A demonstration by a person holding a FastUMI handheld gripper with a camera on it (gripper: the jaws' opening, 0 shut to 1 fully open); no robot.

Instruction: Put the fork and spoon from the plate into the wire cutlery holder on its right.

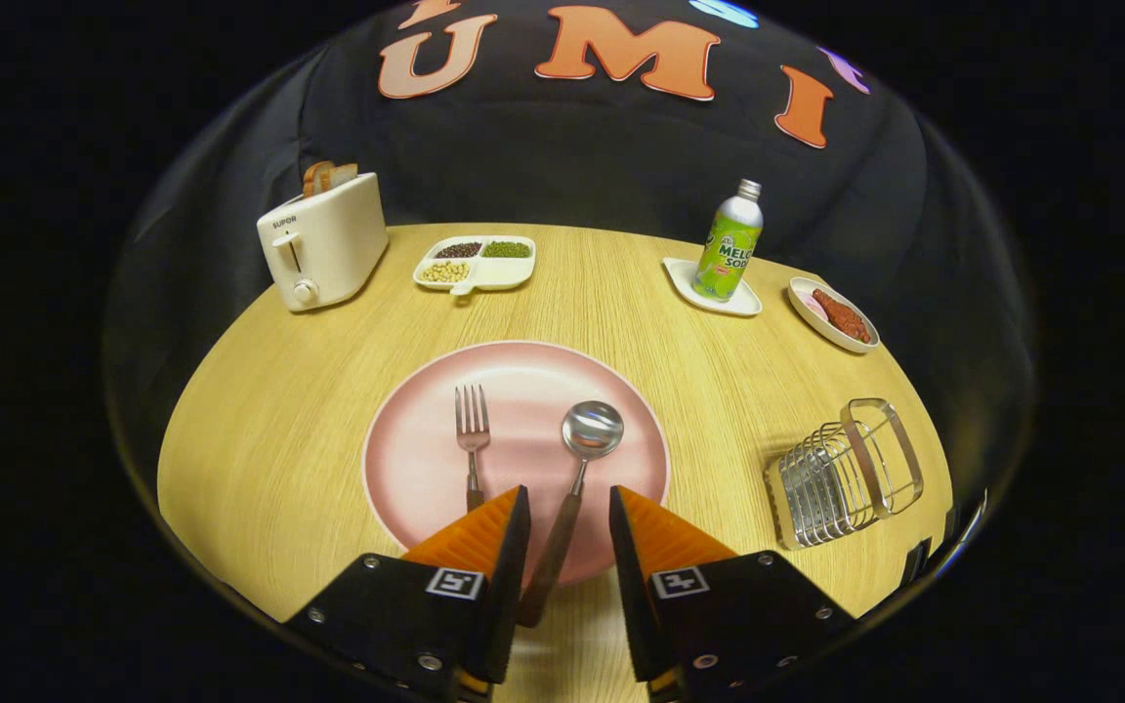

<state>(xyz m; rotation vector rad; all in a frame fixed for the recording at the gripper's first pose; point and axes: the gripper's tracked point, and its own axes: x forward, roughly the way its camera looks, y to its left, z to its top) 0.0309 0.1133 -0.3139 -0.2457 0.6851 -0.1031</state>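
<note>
Gripper [568,500] fingers held apart over plate [406,459]; spoon [582,459] handle between them, untouched; fork [472,430] handle partly hidden.

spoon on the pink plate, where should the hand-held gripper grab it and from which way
Probably the handle, from the near side. The spoon lies flat on the plate, bowl pointing away, its handle running back over the near rim between the fingers of the open hand-held gripper. The handle is slim and straight; the rounded bowl would likely slip.
</note>
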